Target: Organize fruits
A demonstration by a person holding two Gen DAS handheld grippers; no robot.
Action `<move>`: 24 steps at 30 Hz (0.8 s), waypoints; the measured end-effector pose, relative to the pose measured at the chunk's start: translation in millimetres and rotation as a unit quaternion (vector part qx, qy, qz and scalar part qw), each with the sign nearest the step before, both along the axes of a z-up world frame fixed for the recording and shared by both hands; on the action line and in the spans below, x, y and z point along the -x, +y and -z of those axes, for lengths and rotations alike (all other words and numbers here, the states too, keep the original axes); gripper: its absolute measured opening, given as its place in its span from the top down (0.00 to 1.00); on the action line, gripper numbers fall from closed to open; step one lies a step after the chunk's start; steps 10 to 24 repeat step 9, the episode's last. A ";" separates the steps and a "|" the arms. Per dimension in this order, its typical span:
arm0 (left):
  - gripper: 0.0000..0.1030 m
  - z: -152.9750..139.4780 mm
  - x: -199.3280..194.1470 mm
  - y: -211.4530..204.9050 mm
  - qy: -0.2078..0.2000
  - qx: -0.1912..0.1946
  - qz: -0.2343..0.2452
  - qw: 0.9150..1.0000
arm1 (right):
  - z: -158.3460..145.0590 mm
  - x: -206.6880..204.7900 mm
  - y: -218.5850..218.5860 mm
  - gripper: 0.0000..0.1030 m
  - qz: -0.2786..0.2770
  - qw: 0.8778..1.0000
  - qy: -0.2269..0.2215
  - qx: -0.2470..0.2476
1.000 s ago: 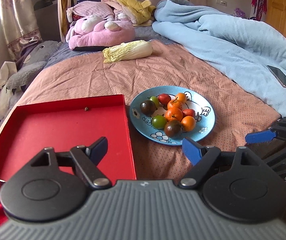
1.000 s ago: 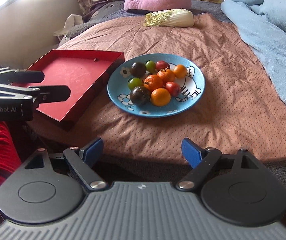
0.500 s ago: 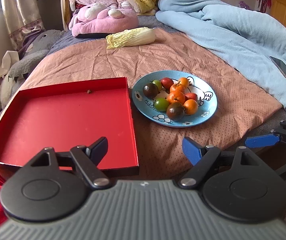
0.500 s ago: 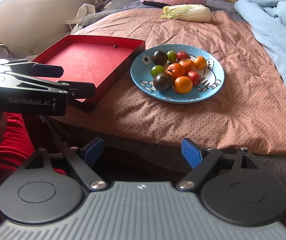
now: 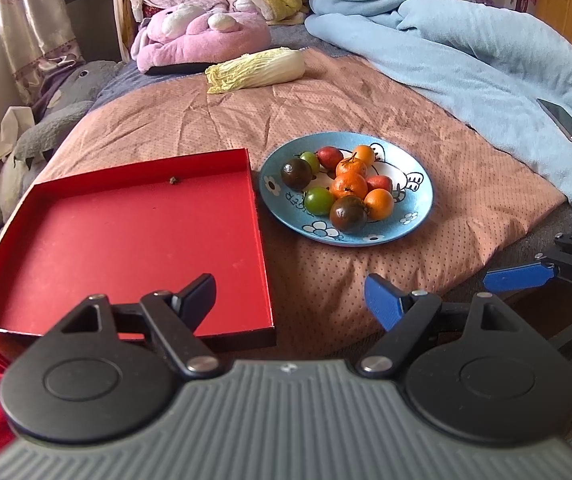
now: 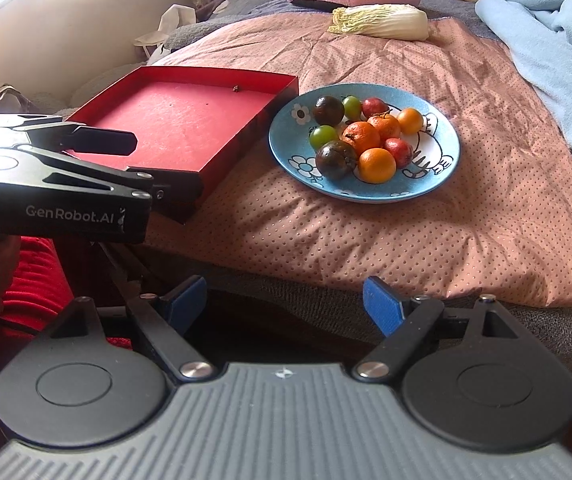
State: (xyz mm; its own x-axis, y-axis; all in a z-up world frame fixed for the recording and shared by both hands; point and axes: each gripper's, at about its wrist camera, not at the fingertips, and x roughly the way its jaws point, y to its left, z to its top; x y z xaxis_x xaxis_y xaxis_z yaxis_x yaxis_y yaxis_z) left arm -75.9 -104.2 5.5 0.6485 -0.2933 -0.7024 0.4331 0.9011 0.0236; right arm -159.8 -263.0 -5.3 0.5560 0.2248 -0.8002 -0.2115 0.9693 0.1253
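A blue patterned plate (image 5: pixel 420 216) (image 6: pixel 366 197) lies on the pink dotted bedspread. It holds oranges (image 5: pixel 379 203), dark tomatoes (image 5: pixel 348 213), green tomatoes (image 5: pixel 319 201) and small red fruits (image 5: pixel 330 157). To its left is a red tray (image 5: pixel 125 240) (image 6: pixel 173 128), bare except for a small speck. My left gripper (image 5: pixel 288 288) hovers open over the tray's near right corner, and its fingers (image 6: pixel 101 141) show from the side. My right gripper (image 6: pixel 283 286) is open before the bed edge, well short of the plate. Nothing sits in either gripper.
A napa cabbage (image 5: pixel 257 69) lies farther up the bed, with pink plush toys (image 5: pixel 201 36) behind it. A light blue blanket (image 5: pixel 486 52) covers the right side with a phone (image 5: pixel 568 124) on it. A grey plush (image 5: pixel 45 128) lies at the left edge.
Both views have shifted a little: plate and tray sit slightly higher in the left wrist view, and further right in the right wrist view. Both grippers stay open and empty.
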 end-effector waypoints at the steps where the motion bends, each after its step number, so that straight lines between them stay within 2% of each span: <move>1: 0.19 0.4 0.2 0.3 0.000 0.000 0.001 1.000 | 0.8 -0.1 0.0 0.14 0.000 1.000 0.001 -0.001; 9: 0.22 -0.5 5.2 -3.3 -0.011 0.008 0.023 1.000 | 1.6 0.1 -0.7 0.14 0.002 1.000 -0.002 -0.008; 24: 0.22 -0.5 5.2 -3.3 -0.011 0.008 0.023 1.000 | 1.6 0.1 -0.7 0.14 0.002 1.000 -0.002 -0.008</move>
